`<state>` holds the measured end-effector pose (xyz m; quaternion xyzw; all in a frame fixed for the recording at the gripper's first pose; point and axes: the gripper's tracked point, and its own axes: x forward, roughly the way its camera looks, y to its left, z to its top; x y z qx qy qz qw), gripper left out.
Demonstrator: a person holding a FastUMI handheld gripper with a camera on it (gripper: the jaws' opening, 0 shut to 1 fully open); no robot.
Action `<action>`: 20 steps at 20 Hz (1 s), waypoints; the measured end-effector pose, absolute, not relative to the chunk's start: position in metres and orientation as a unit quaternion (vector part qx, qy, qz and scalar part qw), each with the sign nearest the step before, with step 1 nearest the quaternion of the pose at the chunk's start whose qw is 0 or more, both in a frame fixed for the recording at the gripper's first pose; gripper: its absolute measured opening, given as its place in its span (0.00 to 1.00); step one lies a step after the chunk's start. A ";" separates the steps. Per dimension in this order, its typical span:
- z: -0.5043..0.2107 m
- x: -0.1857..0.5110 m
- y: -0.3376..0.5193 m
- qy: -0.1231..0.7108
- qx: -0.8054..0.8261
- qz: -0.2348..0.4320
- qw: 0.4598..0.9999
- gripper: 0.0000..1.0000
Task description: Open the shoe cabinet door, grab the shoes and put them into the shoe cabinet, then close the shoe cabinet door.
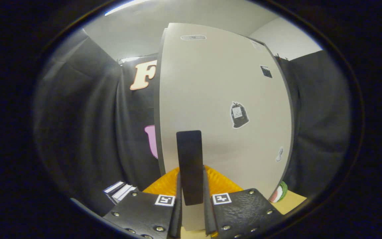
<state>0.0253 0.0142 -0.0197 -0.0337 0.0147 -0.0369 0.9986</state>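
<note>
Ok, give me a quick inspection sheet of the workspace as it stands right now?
Surface: a tan floor shows past the cabinet's lower corner.
Job's things: pale cabinet door straight ahead; its dark handle stands upright between the fingers. Shoes: nothing seen.
Clutter: stickers on the door, the biggest one beside the handle; a red and green thing at the door's lower corner; white and dark flat things low down beside the gripper.
Grippers: hand-held gripper with its fingers close on either side of the handle; contact cannot be told.
Cables: nothing seen.
Surroundings: black cloth wall on both sides, white ceiling above.
</note>
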 end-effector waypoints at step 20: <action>-0.006 -0.061 -0.038 0.014 -0.030 -0.056 0.998 0.27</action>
